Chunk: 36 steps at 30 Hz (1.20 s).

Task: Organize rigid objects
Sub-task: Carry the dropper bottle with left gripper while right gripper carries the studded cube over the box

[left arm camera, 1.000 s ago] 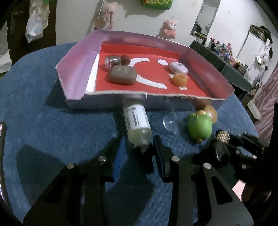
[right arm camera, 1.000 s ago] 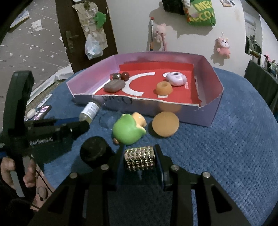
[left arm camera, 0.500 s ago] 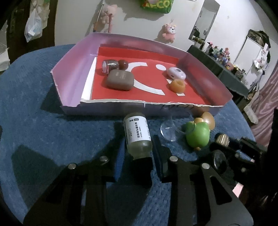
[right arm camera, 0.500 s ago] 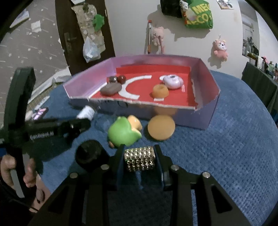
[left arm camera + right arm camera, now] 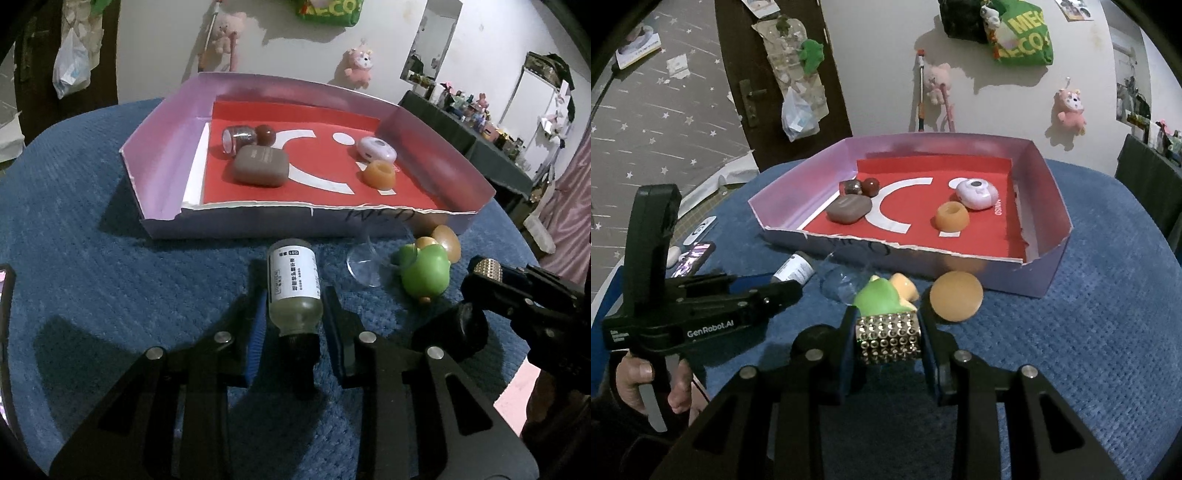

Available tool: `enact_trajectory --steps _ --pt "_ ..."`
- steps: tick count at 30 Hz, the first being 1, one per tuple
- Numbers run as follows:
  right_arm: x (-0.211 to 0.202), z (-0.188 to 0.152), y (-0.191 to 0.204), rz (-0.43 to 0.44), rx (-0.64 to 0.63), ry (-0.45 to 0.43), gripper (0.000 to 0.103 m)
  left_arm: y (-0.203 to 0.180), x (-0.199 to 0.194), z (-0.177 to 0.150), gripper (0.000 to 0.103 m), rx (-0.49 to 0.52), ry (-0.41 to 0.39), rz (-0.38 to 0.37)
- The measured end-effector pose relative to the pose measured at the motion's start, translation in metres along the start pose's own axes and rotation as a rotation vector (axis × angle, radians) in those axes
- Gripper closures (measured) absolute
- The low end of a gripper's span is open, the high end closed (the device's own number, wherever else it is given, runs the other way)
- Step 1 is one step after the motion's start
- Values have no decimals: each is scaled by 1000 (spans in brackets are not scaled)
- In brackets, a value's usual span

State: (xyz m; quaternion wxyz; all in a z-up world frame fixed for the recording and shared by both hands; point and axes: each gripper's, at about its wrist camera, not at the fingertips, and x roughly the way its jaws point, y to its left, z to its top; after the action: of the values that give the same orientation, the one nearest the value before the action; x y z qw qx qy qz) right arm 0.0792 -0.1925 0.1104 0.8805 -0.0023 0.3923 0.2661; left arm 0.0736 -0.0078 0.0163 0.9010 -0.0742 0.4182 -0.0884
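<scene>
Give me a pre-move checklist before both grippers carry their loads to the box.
1. Left gripper shut on bottle: ok.
2. Right gripper shut on studded cube: ok.
3. Bottle clear of the cloth: cannot tell.
4. Free floor in box: ok, front right corner bare.
5. Green toy right ahead of the cube: not ok, lift first.
6. Clear glass beside bottle: ok, apart.

bottle [image 5: 294,286] cap: hidden between fingers | phone [image 5: 4,332]: cut by left edge
</scene>
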Motion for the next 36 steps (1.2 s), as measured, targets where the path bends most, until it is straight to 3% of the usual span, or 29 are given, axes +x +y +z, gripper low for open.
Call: enact_trajectory --steps 13,21,36 --pt "-16 10 10 19 -23 -39 69 -2 -34 1 76 2 -83 -36" --pt "-24 23 12 50 -21 -61 69 -11 -64 19 76 32 -154 -54" --pt "-18 58 6 43 -28 -78 69 -8 -55 49 76 42 -158 -73"
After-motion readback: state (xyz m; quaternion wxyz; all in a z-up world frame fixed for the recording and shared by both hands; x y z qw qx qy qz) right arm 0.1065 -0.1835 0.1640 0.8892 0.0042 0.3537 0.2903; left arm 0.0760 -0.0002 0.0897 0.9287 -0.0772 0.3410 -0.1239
